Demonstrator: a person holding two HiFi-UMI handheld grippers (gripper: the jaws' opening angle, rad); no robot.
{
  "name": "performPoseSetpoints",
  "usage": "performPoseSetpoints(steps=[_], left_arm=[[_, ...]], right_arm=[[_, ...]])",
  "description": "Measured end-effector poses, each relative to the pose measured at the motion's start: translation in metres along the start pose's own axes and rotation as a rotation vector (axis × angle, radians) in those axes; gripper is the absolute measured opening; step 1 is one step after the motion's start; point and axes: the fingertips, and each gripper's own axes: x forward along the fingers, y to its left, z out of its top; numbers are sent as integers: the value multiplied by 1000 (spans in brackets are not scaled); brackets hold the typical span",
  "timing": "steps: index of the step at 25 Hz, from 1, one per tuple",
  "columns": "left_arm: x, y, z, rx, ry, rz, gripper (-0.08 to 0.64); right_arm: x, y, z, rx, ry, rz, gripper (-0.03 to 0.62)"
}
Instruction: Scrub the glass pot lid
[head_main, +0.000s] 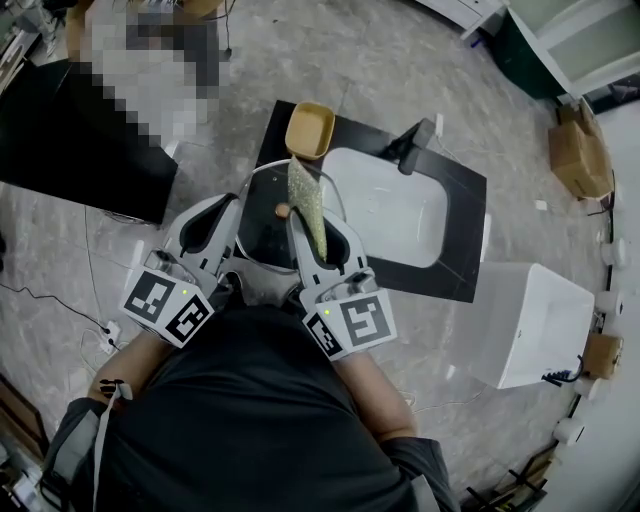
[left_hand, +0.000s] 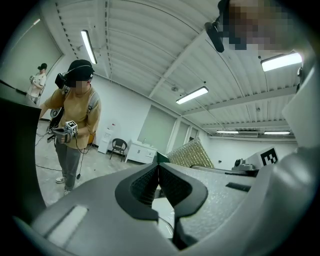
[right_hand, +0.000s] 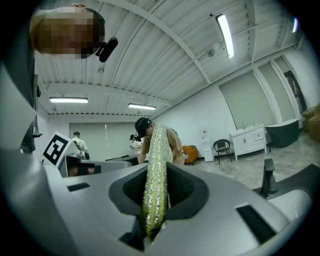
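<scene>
Side by side: left tool (head_main: 237, 212) clamps lid (head_main: 262, 232) rim; right tool (head_main: 303, 222) grips sponge (head_main: 304, 195).

Black countertop (head_main: 465, 232) with white sink (head_main: 385, 212), tan bowl (head_main: 309, 130).

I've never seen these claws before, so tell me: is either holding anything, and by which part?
The right claw grips a glittery scrubbing pad by its lower end. The left claw seems shut on the rim of the glass lid.
</scene>
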Motion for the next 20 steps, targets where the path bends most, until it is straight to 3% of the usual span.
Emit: performPoseSetpoints(steps=[20], left_arm=[[11,5,-5,-18,30,2,2]], right_arm=[[3,-11,2,38,-14,-13,55]])
